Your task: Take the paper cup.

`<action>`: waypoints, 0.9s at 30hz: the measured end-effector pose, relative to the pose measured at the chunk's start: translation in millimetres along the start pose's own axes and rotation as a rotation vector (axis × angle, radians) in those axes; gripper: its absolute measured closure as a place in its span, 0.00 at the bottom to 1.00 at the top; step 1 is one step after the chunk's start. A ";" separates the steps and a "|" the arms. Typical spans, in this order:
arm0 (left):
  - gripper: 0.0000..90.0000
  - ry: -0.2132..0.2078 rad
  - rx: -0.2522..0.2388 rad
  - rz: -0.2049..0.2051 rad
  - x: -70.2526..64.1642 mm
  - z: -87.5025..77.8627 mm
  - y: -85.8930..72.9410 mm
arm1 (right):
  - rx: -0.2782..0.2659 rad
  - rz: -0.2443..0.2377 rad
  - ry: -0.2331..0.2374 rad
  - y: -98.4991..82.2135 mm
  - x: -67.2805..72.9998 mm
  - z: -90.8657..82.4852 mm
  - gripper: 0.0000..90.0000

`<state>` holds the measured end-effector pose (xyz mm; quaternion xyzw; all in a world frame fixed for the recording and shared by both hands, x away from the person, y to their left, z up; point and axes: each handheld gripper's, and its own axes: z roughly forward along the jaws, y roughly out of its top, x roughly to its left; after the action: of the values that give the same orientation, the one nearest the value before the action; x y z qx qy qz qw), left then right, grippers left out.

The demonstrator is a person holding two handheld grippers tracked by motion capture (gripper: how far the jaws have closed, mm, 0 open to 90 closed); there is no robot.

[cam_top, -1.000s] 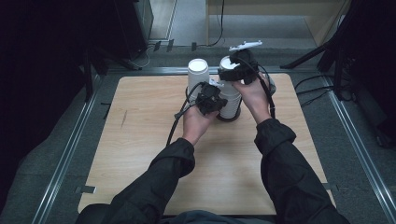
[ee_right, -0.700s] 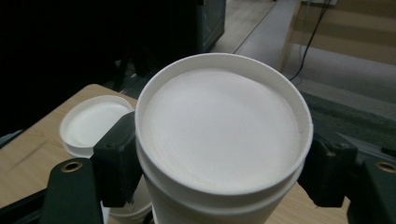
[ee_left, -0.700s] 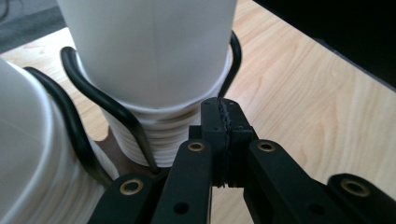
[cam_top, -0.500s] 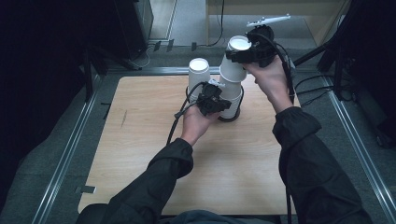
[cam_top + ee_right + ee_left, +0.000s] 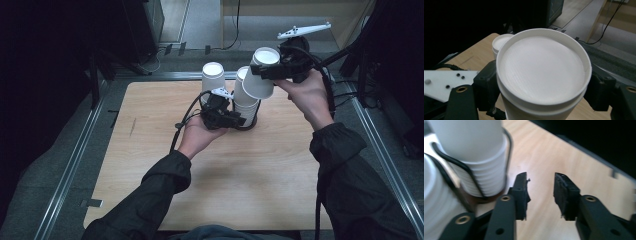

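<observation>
On the wooden worktop [image 5: 150,165], near its far edge, the right gripper [image 5: 267,75] has lifted one cup [image 5: 261,75] off the stack [image 5: 245,102], jaws clamping it; the left gripper [image 5: 235,120] jaws have just been opening, nothing between them, freeing the stack.

Lower half of the lifted cup [image 5: 541,82] cut off by the bottom edge in the right gripper view, between the right tongs [image 5: 541,95]. Stack of cups [image 5: 477,157] beside the left tongs [image 5: 540,192] blurred and cropped at the top edge. Foot of that stack hidden behind the left tongs in the high view. Far desk [image 5: 584,167] edge smeared.
</observation>
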<state>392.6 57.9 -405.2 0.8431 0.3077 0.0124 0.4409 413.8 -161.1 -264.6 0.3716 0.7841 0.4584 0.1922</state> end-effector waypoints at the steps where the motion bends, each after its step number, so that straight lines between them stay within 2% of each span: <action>1: 0.66 -0.018 0.001 0.005 -1.0 -1.7 -1.8 | 0.001 0.001 0.013 -3.5 0.5 -1.8 0.28; 3: 0.63 -0.035 0.010 0.024 -4.0 -6.1 -5.9 | 0.004 -0.007 0.030 -8.7 1.6 -3.7 0.28; 5: 0.61 -0.064 0.007 0.022 -5.4 -10.0 -9.4 | 0.003 -0.019 0.037 -15.2 3.3 -4.8 0.28; 8: 0.55 -0.077 0.019 0.048 -7.6 -16.0 -16.0 | 0.004 -0.034 0.059 -30.6 5.6 -6.6 0.28; 9: 0.55 -0.080 0.022 0.058 -7.9 -17.9 -18.9 | 0.004 -0.034 0.059 -30.6 5.6 -6.6 0.28; 10: 0.53 -0.090 0.021 0.063 -6.7 -21.6 -24.6 | 0.003 -0.032 0.085 -39.0 5.5 -6.7 0.28; 13: 0.52 -0.096 0.020 0.060 -5.1 -25.3 -30.2 | 0.002 -0.030 0.112 -47.8 5.6 -6.0 0.28; 14: 0.50 -0.110 0.011 0.061 -3.8 -27.4 -33.6 | 0.012 -0.044 0.113 -56.7 7.6 -4.7 0.28; 15: 0.50 -0.117 0.001 0.060 -2.8 -29.4 -37.3 | 0.012 -0.044 0.113 -56.7 7.6 -4.7 0.28; 20: 0.46 -0.129 -0.005 0.065 5.0 -33.6 -50.9 | 0.067 -0.061 0.175 -82.3 13.3 4.4 0.28; 23: 0.43 -0.166 0.012 0.048 10.0 -34.2 -56.9 | 0.117 -0.004 0.267 -98.2 11.9 14.7 0.28; 24: 0.43 -0.182 0.019 0.051 13.2 -35.2 -60.6 | 0.127 -0.009 0.273 -107.7 14.6 19.1 0.28; 27: 0.40 -0.169 0.019 0.074 14.2 -36.8 -64.0 | 0.146 -0.035 0.275 -118.0 19.7 24.4 0.28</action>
<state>360.8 119.5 -434.4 0.8560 0.2382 -0.0455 0.4566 368.7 -167.9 -377.9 0.3045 0.8406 0.4434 0.0636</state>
